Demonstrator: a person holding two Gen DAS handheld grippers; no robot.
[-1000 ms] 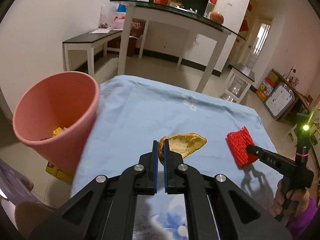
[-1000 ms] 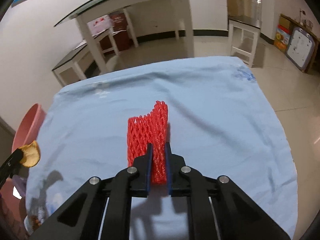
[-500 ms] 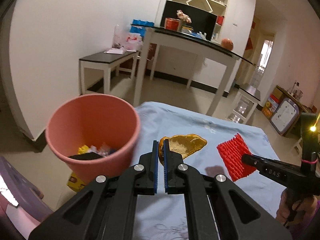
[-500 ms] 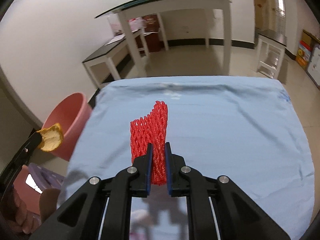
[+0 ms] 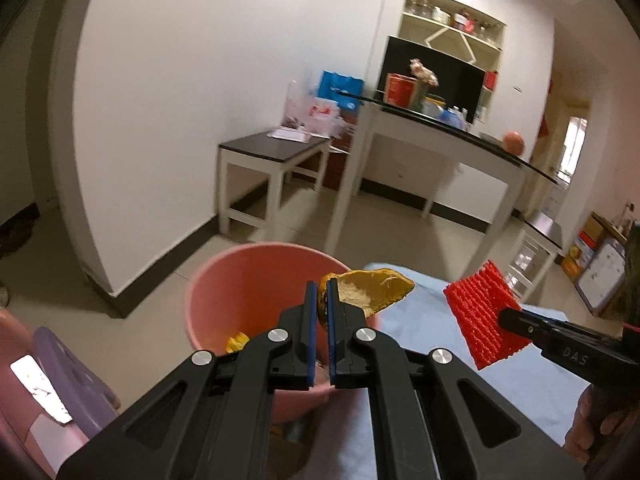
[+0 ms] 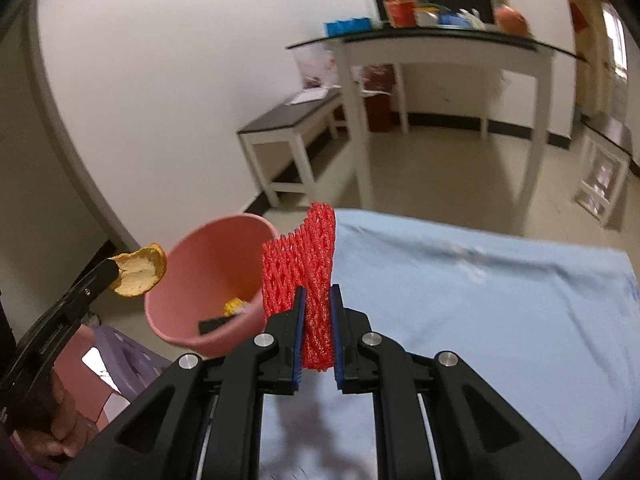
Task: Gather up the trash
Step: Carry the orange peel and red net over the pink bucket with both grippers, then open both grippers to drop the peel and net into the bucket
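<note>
Left claw (image 5: 319,312) pinching orange peel (image 5: 370,291) above pink bin (image 5: 248,280); right claw (image 6: 317,320) clamping red foam net (image 6: 304,264) beside it.

Peel (image 5: 374,294): orange rind piece, pale pith facing up, curled. Clamped at one end between the left gripper (image 5: 322,298) fingers, held in the air at the rim of the bin (image 5: 240,280).

Net (image 6: 304,272): red foam mesh sleeve, flattened, standing upright. Clamped at its lower end by the right gripper (image 6: 316,304), held above the cloth edge beside the bin.

Bin: pink plastic bucket, open top, on the floor just beside the table. Contents: a yellow scrap (image 6: 234,305) and a dark flat item (image 6: 216,324).
</note>
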